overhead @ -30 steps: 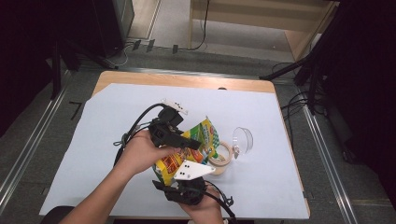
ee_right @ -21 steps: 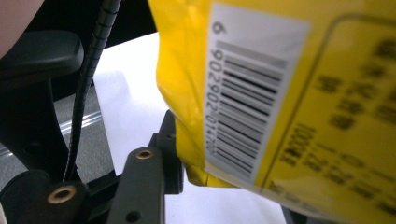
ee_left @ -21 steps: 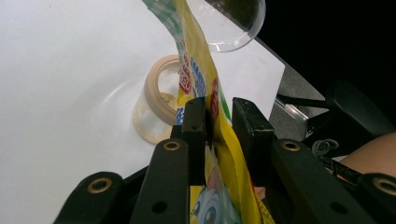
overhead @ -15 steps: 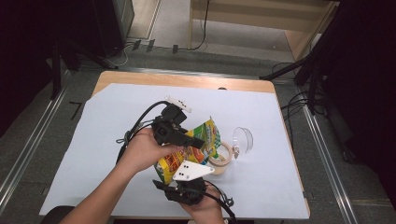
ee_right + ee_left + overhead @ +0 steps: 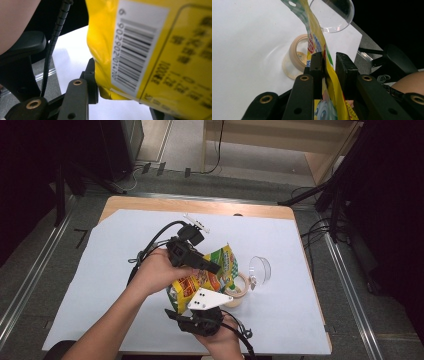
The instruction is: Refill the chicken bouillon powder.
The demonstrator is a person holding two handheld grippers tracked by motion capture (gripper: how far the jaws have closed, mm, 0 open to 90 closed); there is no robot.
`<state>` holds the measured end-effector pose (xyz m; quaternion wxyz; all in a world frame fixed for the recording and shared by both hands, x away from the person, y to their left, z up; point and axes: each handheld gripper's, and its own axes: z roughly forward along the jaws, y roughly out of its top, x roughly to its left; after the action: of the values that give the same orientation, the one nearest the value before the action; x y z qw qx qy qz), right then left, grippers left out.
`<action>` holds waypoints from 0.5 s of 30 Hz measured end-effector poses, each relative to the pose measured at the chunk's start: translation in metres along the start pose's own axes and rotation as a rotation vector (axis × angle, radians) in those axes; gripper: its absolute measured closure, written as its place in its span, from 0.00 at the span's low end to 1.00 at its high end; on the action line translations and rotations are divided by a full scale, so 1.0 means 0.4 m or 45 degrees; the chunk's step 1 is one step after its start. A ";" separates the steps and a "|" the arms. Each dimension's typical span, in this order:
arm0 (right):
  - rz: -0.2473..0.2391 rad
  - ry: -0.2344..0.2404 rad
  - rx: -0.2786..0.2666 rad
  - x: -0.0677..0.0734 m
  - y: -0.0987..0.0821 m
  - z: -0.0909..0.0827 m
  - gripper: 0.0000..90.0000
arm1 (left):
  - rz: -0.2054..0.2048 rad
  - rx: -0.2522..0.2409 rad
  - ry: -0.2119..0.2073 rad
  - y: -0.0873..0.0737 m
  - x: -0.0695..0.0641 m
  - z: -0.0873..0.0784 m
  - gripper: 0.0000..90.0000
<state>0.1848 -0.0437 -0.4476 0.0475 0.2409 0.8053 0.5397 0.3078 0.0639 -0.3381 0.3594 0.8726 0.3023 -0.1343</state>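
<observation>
Two black hand-held grippers: left hand-held gripper (image 5: pixel 212 267) of matte black plastic with a small white tab at its top, right hand-held gripper (image 5: pixel 192 309) topped by a grey three-cornered plate with dark dots. Brass-ringed screw holes along blocky black jaw arms. Black cables trailing from each, one ribbed; bare forearms, no sleeves.

Tape roll (image 5: pixel 239 289), clear lid (image 5: pixel 260 269)
</observation>
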 end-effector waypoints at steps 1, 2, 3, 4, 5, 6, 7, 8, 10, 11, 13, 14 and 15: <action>0.000 -0.004 0.002 0.000 0.000 0.001 0.71 | 0.001 -0.001 -0.006 0.000 0.001 0.000 0.85; -0.004 -0.004 0.001 0.000 0.000 0.001 0.72 | 0.006 -0.003 -0.005 0.000 0.002 -0.002 0.85; -0.010 -0.011 0.002 0.000 0.001 0.001 0.72 | 0.001 -0.010 -0.007 0.000 0.004 -0.004 0.85; -0.007 -0.008 0.004 -0.001 0.002 0.000 0.73 | -0.009 -0.020 -0.008 -0.001 0.006 -0.005 0.84; 0.000 0.002 0.005 -0.005 0.003 0.000 0.73 | -0.016 -0.026 -0.010 -0.001 0.007 -0.006 0.82; 0.013 0.003 0.003 -0.008 0.003 0.001 0.73 | -0.015 -0.031 -0.017 -0.001 0.008 -0.007 0.81; 0.016 0.003 -0.001 -0.011 0.002 0.002 0.73 | -0.017 -0.038 -0.016 -0.003 0.006 -0.007 0.79; 0.025 0.007 0.000 -0.013 0.001 0.002 0.73 | -0.016 -0.041 -0.013 -0.004 0.004 -0.008 0.78; 0.024 0.001 0.000 -0.012 0.001 0.002 0.73 | -0.004 -0.041 -0.002 -0.006 0.000 -0.011 0.78; 0.023 0.000 -0.003 -0.011 0.001 0.002 0.73 | 0.000 -0.036 0.000 -0.007 -0.002 -0.014 0.77; 0.023 -0.002 -0.004 -0.010 0.001 0.003 0.73 | -0.008 -0.047 -0.004 -0.009 -0.004 -0.017 0.75; 0.030 -0.001 -0.005 -0.011 0.001 0.003 0.73 | -0.004 -0.048 0.000 -0.011 -0.004 -0.020 0.76; 0.030 -0.005 -0.008 -0.013 0.001 0.002 0.73 | -0.006 -0.050 0.003 -0.012 -0.005 -0.022 0.76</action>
<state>0.1896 -0.0451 -0.4486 0.0435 0.2511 0.8007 0.5421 0.3034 0.0719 -0.3337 0.3757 0.8649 0.3071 -0.1283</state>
